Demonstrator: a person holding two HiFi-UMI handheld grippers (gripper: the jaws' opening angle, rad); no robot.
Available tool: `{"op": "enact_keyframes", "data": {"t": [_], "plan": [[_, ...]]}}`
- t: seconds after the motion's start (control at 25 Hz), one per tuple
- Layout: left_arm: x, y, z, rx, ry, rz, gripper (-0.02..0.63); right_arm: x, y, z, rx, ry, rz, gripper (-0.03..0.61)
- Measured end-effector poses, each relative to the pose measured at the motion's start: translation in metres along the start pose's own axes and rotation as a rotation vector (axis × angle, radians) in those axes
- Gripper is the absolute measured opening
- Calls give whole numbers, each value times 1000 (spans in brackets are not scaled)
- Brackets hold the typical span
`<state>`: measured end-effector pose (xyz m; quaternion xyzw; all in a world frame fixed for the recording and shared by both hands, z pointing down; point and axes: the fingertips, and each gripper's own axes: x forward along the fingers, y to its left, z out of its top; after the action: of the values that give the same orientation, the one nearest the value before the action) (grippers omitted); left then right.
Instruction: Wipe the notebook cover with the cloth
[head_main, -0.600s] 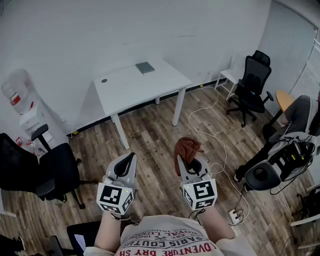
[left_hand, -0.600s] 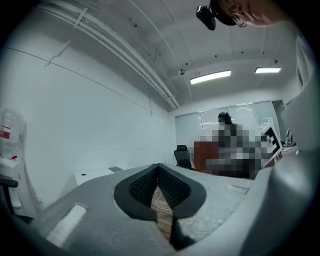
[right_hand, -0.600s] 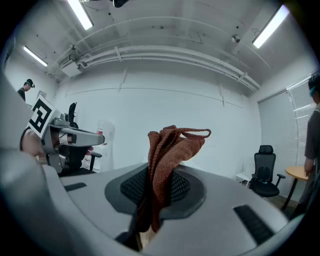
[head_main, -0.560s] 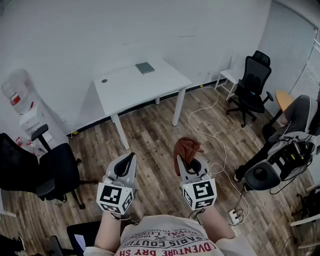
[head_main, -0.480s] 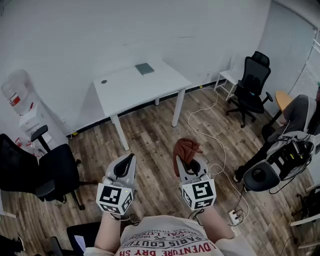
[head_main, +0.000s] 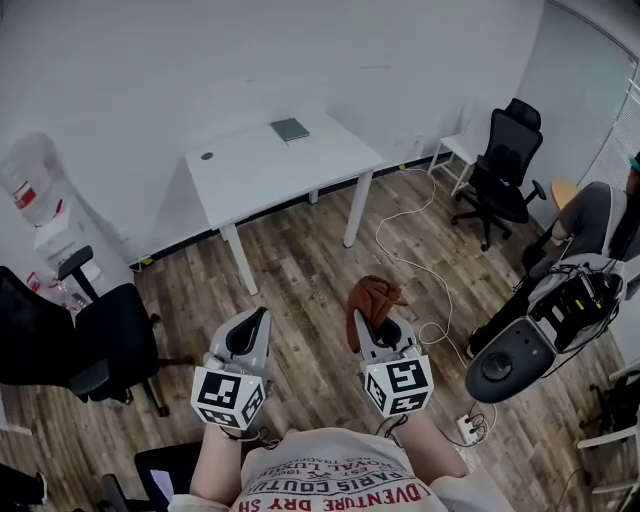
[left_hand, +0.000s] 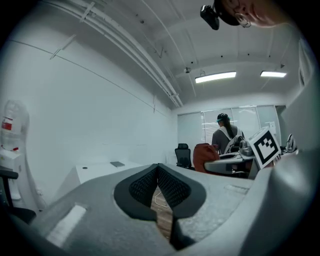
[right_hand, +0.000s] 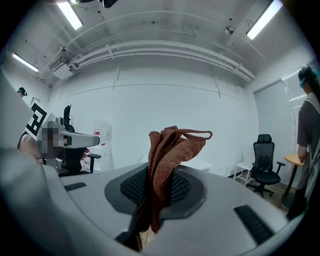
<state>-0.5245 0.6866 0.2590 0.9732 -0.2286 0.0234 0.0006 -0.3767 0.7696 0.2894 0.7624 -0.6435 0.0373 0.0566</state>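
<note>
Only the black chair (head_main: 497, 366) at 4 o'clock has shifted — right gripper (head_main: 374, 322) stays clamped on the rust cloth (head_main: 372, 294), left gripper (head_main: 256, 322) jaws together and empty, notebook (head_main: 290, 129) lying on the white table (head_main: 255, 172) at 12 o'clock — well apart.

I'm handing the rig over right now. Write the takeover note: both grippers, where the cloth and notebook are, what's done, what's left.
Left gripper: jaws shut, nothing between them.
Right gripper: jaws shut on the brown cloth, which bunches up above the pads.
Notebook: lies flat near the far edge of the white table, across the room from both grippers.
Done: cloth is in hand.
Left: walk to the table, lay the cloth on the cover and wipe it; no wiping has begun. The left gripper could probably steady the notebook.
</note>
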Motion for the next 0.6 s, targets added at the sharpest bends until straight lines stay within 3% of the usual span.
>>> {"op": "enact_keyframes", "data": {"t": [0.4, 0.6], "plan": [[1, 47, -27, -25, 36, -9, 10, 39, 16, -29, 6, 77, -23, 75], [13, 71, -26, -84, 76, -7, 11, 61, 5, -27, 27, 151, -43, 75]]}}
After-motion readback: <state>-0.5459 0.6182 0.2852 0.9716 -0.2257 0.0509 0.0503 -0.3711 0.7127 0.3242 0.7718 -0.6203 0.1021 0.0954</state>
